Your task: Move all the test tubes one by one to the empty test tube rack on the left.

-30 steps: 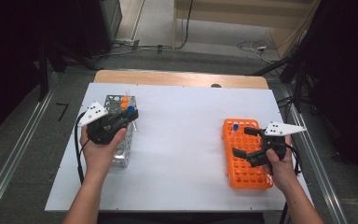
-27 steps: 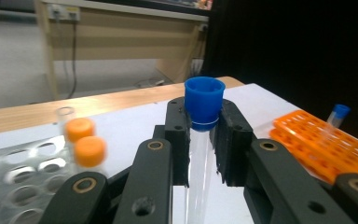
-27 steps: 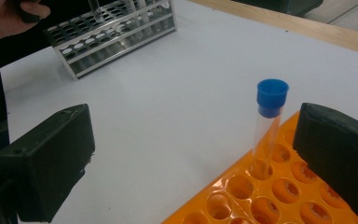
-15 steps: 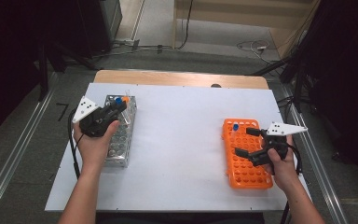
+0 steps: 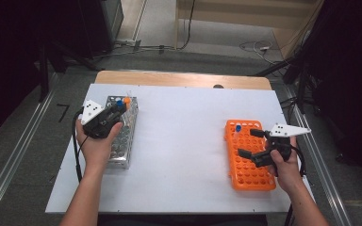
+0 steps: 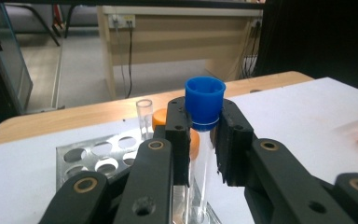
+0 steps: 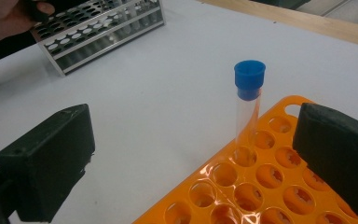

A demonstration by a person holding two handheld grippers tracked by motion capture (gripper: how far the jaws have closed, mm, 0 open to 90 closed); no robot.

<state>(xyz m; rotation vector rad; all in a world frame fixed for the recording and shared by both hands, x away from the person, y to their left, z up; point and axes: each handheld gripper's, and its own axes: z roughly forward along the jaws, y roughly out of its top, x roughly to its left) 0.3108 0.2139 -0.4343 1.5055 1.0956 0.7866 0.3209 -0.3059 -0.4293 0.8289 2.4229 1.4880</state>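
Note:
My left gripper (image 5: 115,109) (image 6: 204,140) is shut on a clear tube with a blue cap (image 6: 205,105), held upright over the far end of the metal rack (image 5: 120,139) (image 6: 86,156) at the table's left. Behind it in that rack stand an orange-capped tube (image 6: 161,119) and an uncapped clear tube (image 6: 144,116). My right gripper (image 5: 250,143) (image 7: 193,163) hovers open over the orange rack (image 5: 247,157) (image 7: 261,182) at the right. A blue-capped tube (image 5: 238,129) (image 7: 248,107) stands in that rack's far corner, between and beyond the jaws.
The white table top (image 5: 184,127) lies between the two racks. A wooden strip (image 5: 184,79) runs along its far edge. Cables trail from both grippers off the table's sides.
My left hand has moved left and toward the far end of the metal rack, carrying the blue-capped tube. My right hand has stayed over the orange rack.

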